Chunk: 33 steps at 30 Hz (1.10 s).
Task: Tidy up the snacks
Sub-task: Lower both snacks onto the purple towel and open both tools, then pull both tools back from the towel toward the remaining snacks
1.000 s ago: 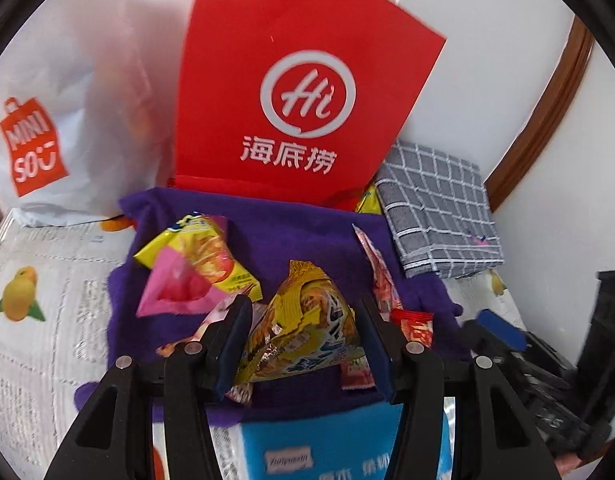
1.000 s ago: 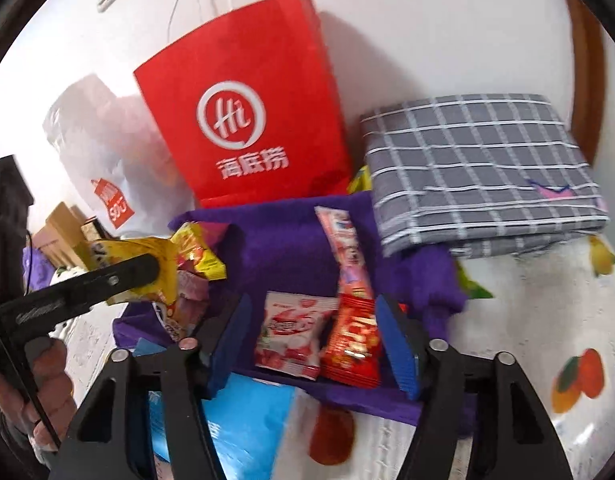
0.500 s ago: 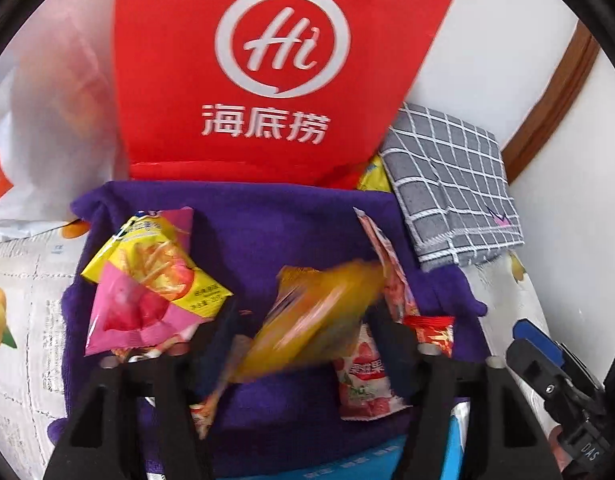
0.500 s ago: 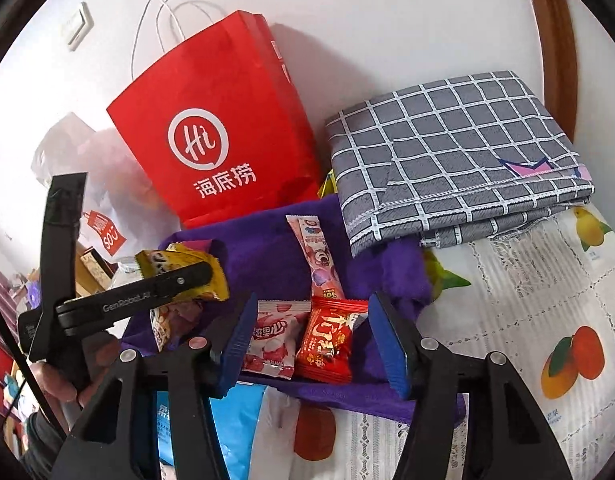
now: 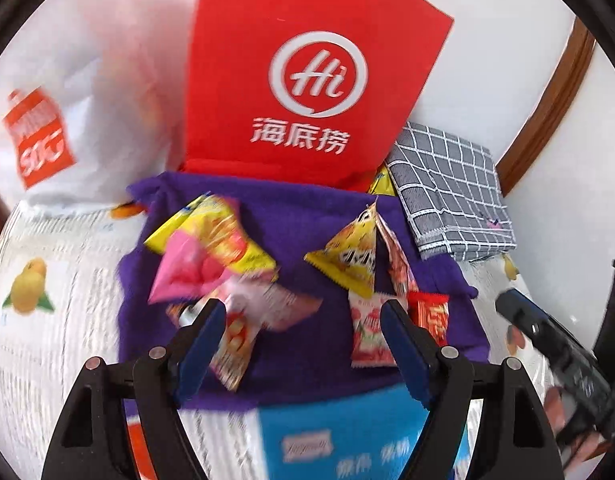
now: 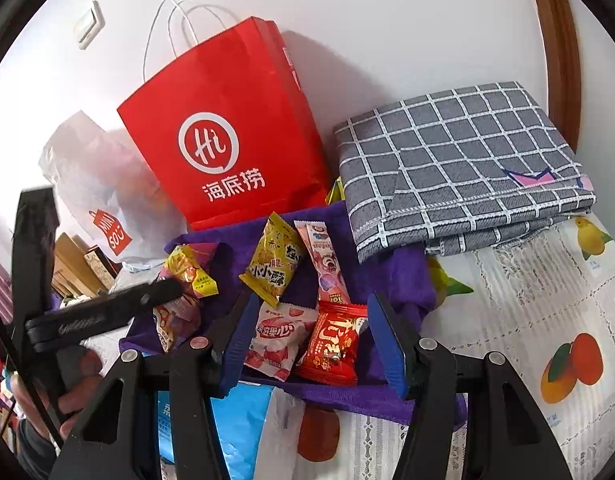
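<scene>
Snack packets are laid out on a purple cloth [image 6: 403, 276] spread over a fruit-printed table cover [image 6: 547, 320]. In the right wrist view, a yellow snack packet [image 6: 273, 266] is seen flat on the cloth, just beside a long pink stick packet [image 6: 321, 258]; nearer the camera, a pink-and-white packet [image 6: 277, 334] and a red packet [image 6: 333, 346] lie side by side. The left gripper [image 5: 301, 338] has just been opening; its blue pads [image 5: 199, 344] stand apart with nothing clamped, and bare purple cloth is seen between them. A heap of packets (yellow, pink and white, blurred) [image 5: 211, 254] lies at its left pad. The right gripper [image 6: 311, 338] has been closing slightly, but its pads [image 6: 389, 344] are still apart, with the pink-and-white and red packets framed between them; whether the cloth is touched cannot be told. A red paper bag [image 6: 231, 136] stands upright against the wall behind the cloth, a white plastic bag [image 5: 67, 120] beside it, and a folded grey checked cloth [image 6: 459, 160] to the right. A blue package [image 5: 347, 440] lies at the near edge.
</scene>
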### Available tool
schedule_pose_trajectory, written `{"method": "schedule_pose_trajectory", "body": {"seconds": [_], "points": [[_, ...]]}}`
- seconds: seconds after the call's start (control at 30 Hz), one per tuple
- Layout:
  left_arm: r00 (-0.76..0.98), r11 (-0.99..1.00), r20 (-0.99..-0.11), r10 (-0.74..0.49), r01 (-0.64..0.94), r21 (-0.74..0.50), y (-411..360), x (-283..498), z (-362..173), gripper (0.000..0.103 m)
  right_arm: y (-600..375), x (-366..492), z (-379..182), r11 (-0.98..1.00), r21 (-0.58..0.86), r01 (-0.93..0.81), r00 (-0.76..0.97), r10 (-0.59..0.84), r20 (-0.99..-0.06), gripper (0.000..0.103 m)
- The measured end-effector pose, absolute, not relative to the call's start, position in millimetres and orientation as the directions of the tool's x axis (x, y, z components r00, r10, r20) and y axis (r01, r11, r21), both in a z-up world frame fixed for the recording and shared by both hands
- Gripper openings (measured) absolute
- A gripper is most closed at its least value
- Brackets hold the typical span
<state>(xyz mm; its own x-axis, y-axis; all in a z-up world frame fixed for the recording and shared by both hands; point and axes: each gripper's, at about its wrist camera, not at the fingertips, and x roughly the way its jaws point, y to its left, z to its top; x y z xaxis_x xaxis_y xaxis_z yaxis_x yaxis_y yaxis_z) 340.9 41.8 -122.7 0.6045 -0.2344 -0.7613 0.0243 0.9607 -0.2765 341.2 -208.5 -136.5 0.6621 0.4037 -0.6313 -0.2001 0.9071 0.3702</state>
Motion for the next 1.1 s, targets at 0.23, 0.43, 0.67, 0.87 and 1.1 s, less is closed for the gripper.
{"method": "schedule_pose_trajectory", "body": {"seconds": [0.23,0.43,0.67,0.87,1.1], "points": [[0.664,0.950,-0.713,-0.223,-0.016,-0.312,75,300,-127,0.078,-203,336,-131,0.910,0.354,-0.215,0.677,0.400,-0.618,0.051],[0.694,0.937,-0.683,-0.229,-0.033,-0.348,90,287,-141,0.078,-187,331,-129,0.924,0.294,-0.247,0.687,0.380,-0.619,0.046],[0.711,0.937,-0.669,-0.215,-0.044,-0.348,95,280,-140,0.078,-167,326,-131,0.928,0.231,-0.292,0.687,0.372,-0.624,0.040],[0.729,0.936,-0.652,-0.207,-0.046,-0.349,97,273,-136,0.078,-160,319,-128,0.924,0.222,-0.312,0.704,0.382,-0.599,0.039],[0.741,0.950,-0.646,-0.182,-0.036,-0.309,95,272,-131,0.078,-158,311,-122,0.913,0.229,-0.337,0.722,0.407,-0.560,0.039]]}}
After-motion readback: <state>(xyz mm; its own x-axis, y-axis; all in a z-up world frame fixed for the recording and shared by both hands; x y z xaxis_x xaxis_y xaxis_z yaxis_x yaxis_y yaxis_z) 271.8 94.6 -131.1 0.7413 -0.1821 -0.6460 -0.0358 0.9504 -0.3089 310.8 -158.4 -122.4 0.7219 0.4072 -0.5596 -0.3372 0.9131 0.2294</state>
